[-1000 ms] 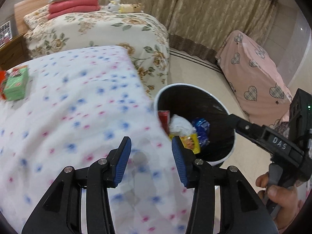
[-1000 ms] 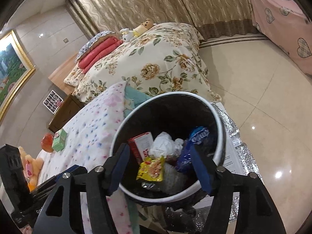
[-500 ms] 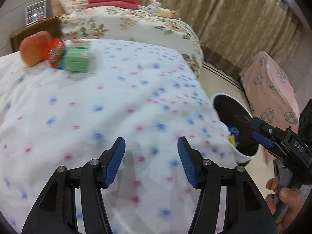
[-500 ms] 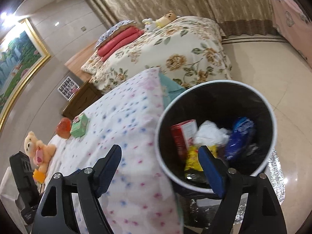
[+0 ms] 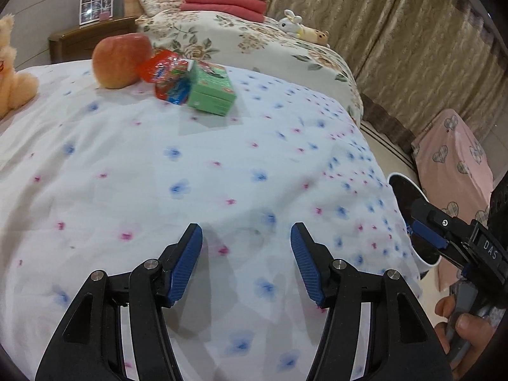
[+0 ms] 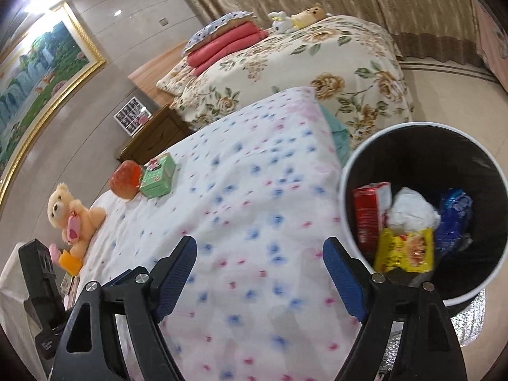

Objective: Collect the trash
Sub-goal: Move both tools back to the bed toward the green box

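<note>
Left gripper (image 5: 246, 262) above the flowered bedspread (image 5: 222, 174), blue pads spread, nothing between them. Right gripper (image 6: 260, 273) near the bed's foot edge, fingers (image 6: 341, 277) wide apart and likewise empty.

Toward the head end of the bedspread: green box (image 5: 212, 90), touching a red snack wrapper (image 5: 165, 76), with an apple (image 5: 119, 60) just behind. Open quilt between the pads and this cluster, nothing blocking the way. Teddy bear (image 6: 74, 219) at the far corner by the head end. Off the foot corner, on the floor, a white-rimmed black trash bin (image 6: 476, 155) holding a red carton (image 6: 370, 209), crumpled white paper (image 6: 411, 211), yellow packet (image 6: 404, 249) and blue wrapper (image 6: 455, 219). Second bed with floral cover (image 6: 317, 70) beyond, well apart.

Compared with a second ago: bin slid from the middle of both views to the right edge; green box and apple now much nearer in the left view; both pairs of fingers wider than before.
</note>
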A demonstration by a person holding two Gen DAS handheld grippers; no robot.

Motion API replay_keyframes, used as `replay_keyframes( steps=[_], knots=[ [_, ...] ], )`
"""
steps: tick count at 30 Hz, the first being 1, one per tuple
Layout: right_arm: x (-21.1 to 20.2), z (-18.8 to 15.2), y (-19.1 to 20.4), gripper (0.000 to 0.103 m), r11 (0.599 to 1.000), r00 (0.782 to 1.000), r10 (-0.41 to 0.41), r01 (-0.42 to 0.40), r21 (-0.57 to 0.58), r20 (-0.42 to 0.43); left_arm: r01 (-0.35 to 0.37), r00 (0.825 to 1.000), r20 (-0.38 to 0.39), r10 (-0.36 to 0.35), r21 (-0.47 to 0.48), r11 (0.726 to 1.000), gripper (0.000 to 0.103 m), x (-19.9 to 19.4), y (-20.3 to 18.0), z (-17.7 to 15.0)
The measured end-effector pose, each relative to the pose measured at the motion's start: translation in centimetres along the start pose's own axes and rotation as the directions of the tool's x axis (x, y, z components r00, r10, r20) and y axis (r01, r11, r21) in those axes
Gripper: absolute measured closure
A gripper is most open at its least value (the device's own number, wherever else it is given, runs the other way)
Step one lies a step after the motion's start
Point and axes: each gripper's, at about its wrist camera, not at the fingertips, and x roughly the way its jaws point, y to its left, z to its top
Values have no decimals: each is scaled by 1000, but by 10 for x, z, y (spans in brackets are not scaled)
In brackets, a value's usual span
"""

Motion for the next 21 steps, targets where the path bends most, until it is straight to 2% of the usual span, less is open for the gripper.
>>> replay_keyframes(
  steps=[15, 21],
  knots=[
    [32, -2, 40, 19, 998, 998, 40, -43, -56, -50, -40, 999, 10, 41, -69, 997, 43, -5, 46, 8],
    [54, 0, 62, 19, 994, 995, 68, -74, -76, -76, -75, 997, 25, 78, -103, 992, 43, -9, 72, 16]
  ],
)
